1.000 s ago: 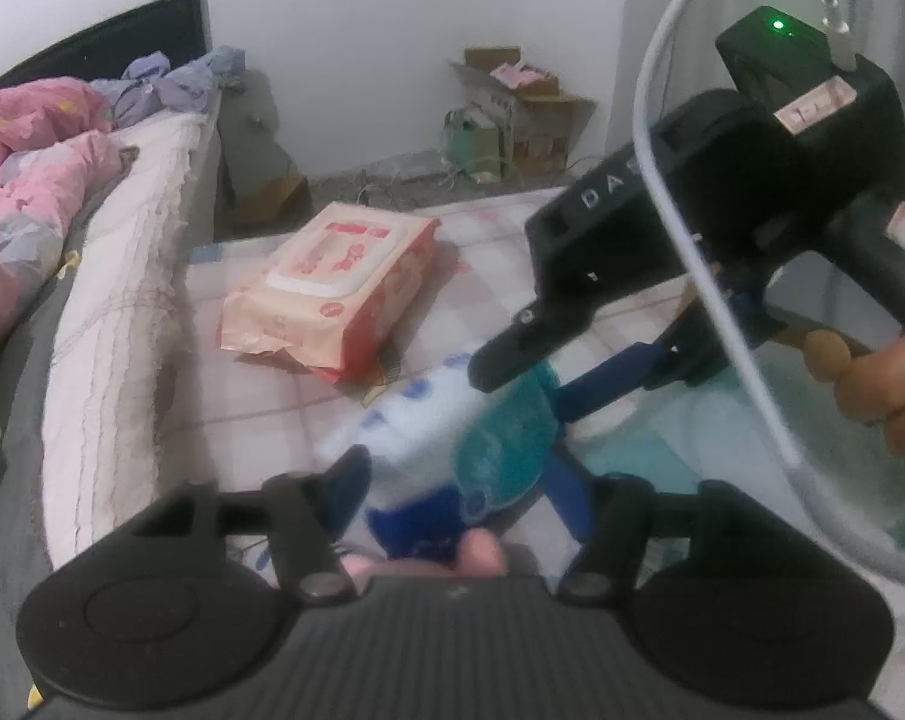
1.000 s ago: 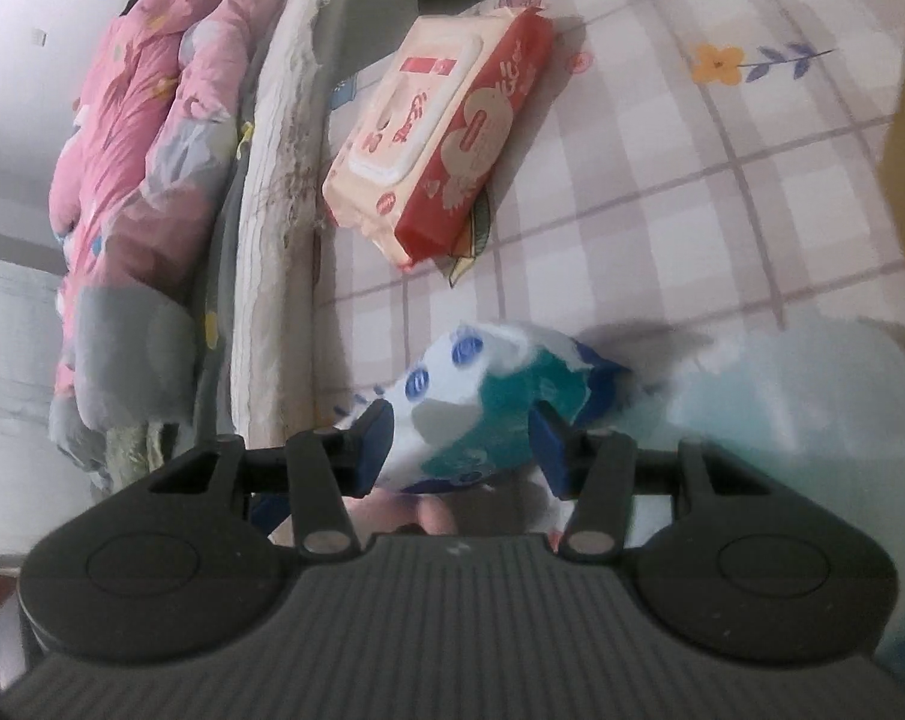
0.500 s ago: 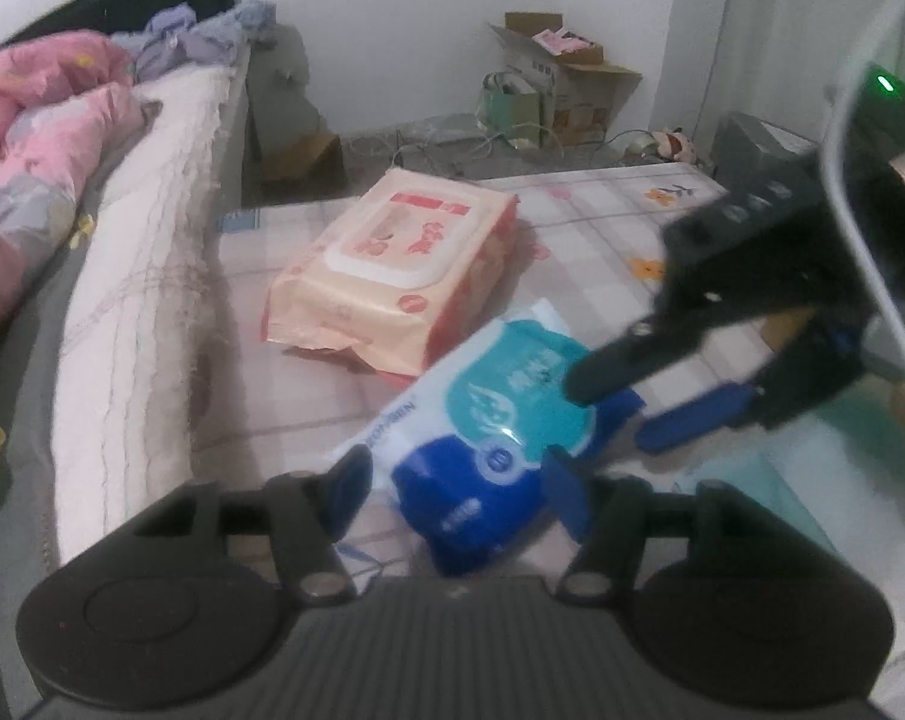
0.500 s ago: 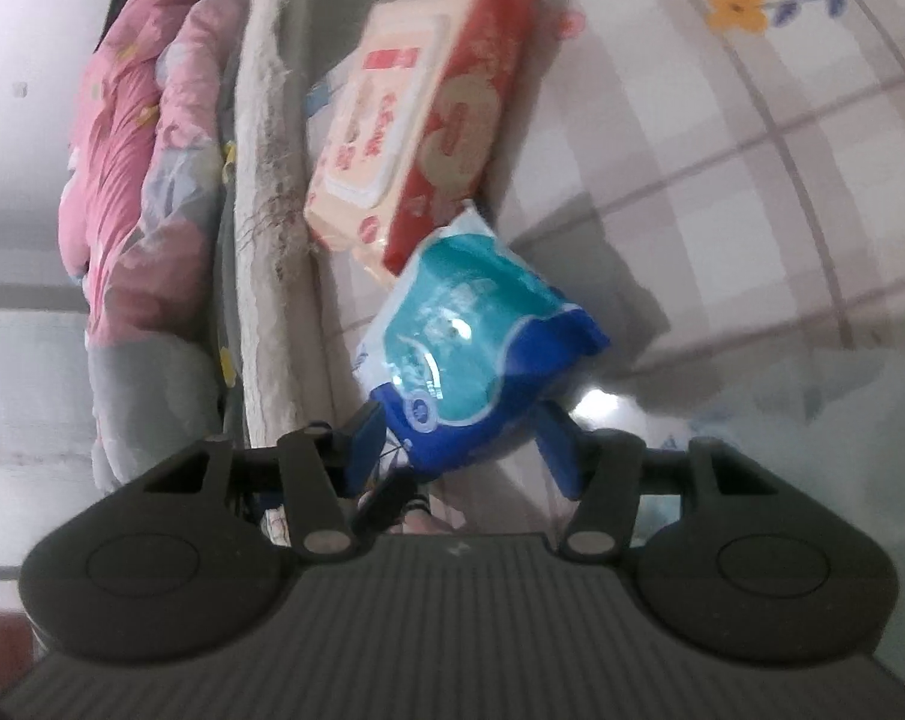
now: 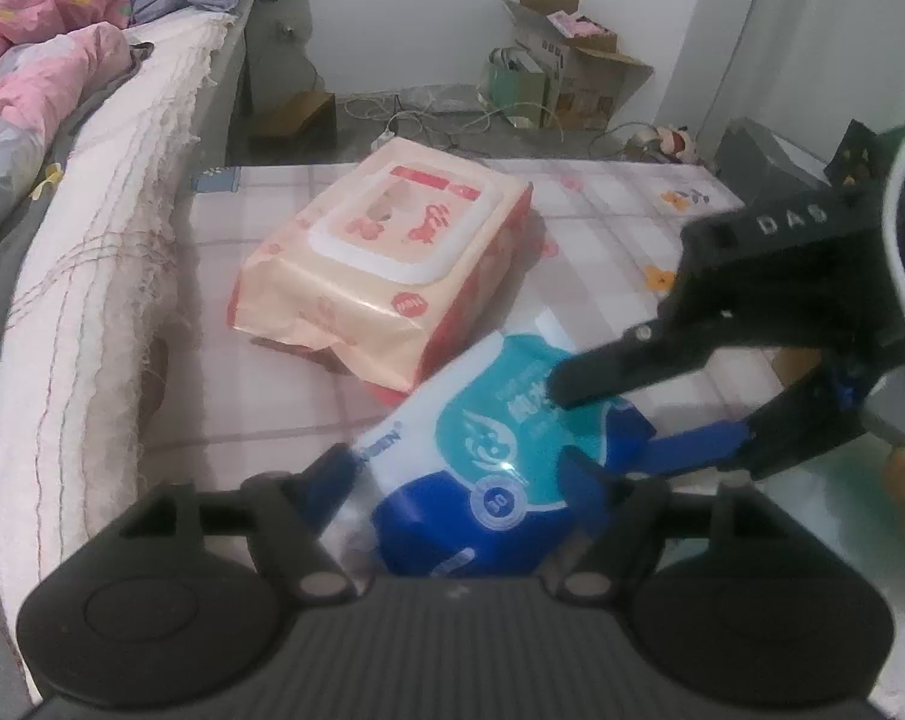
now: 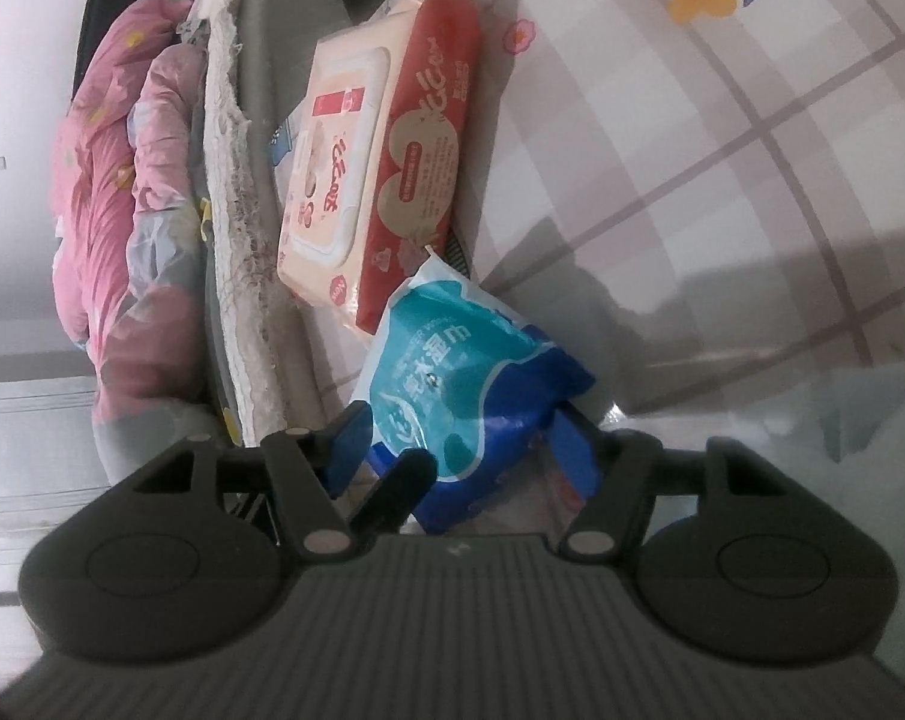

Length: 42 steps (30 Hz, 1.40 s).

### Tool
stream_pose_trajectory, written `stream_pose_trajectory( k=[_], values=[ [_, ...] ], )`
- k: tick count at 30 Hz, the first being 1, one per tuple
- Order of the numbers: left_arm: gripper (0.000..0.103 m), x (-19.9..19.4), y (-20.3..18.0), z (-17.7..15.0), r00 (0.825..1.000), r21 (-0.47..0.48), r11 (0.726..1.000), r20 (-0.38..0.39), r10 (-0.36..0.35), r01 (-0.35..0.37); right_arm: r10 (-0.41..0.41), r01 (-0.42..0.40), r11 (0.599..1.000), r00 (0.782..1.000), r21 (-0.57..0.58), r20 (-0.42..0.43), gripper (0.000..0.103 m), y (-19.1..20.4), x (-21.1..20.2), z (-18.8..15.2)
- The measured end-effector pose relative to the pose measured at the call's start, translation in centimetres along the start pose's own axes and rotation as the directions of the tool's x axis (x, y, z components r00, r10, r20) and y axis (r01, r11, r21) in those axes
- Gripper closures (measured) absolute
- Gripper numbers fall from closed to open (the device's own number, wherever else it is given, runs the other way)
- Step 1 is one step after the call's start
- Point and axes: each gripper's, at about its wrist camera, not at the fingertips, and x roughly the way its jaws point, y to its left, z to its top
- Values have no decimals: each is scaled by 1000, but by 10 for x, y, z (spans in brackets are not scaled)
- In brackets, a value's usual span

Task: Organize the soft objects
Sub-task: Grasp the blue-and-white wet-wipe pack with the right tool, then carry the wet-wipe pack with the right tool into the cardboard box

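Two grippers, my left gripper and right gripper, are opening around the blue wipes pack, setting it on the mat just beside the pink wipes pack. Next I back both away cleanly.

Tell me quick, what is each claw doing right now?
Left gripper: jaws opening around the blue wipes pack, no firm grip.
Right gripper: jaws opening, same pack between them, apparently letting go.
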Motion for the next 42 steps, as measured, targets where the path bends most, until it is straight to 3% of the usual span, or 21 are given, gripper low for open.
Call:
stream_pose_trajectory(
  k=[3, 5, 10, 14, 17, 26, 31, 36, 38, 42],
  values=[
    [24, -2, -4, -2, 999, -5, 1000, -33, -10, 10, 4, -4, 1000, 1000, -10, 6, 36, 1, 0, 3],
    [21, -5, -4, -4, 997, -30, 998, -58, -54, 52, 4, -4, 1000, 1000, -26, 15, 34, 2, 0, 6],
    [24, -19, -9, -7, 992, -13, 994, -53, -111, 111, 15, -13, 999, 999, -48, 30, 34, 1, -3, 15],
    [23, -26, -12, -6, 1000, 43, 999, 4, -14, 14, 4, -1, 997, 1000, -76, 29, 34, 1, -11, 10],
    [23, -17, -14, -2, 1000, 71, 997, -4, 30, -29, -19, 21, 994, 1000, -111, 11, 34, 2, -12, 4],
    [19, 17, -13, 6, 996, 59, 998, -85, -1, 6, -26, 25, 995, 1000, -94, -13, 36, -3, 9, 5],
    [20, 19, -12, 7, 995, 33, 999, -99, -4, 7, -30, 28, 993, 1000, -111, -11, 41, -1, 26, 2],
    [32, 11, -3, 7, 990, -69, 995, -122, -75, 67, -4, 6, 994, 1000, -112, 20, 57, 2, 24, 1],
    [34, 4, -1, 6, 987, -106, 990, -121, -109, 97, -12, 17, 991, 999, -130, 36, 59, 7, 20, -1],
    [34, -14, -7, 4, 991, -106, 990, -93, -100, 90, 2, 5, 989, 999, -147, 47, 62, 13, 9, -7]
  ],
)
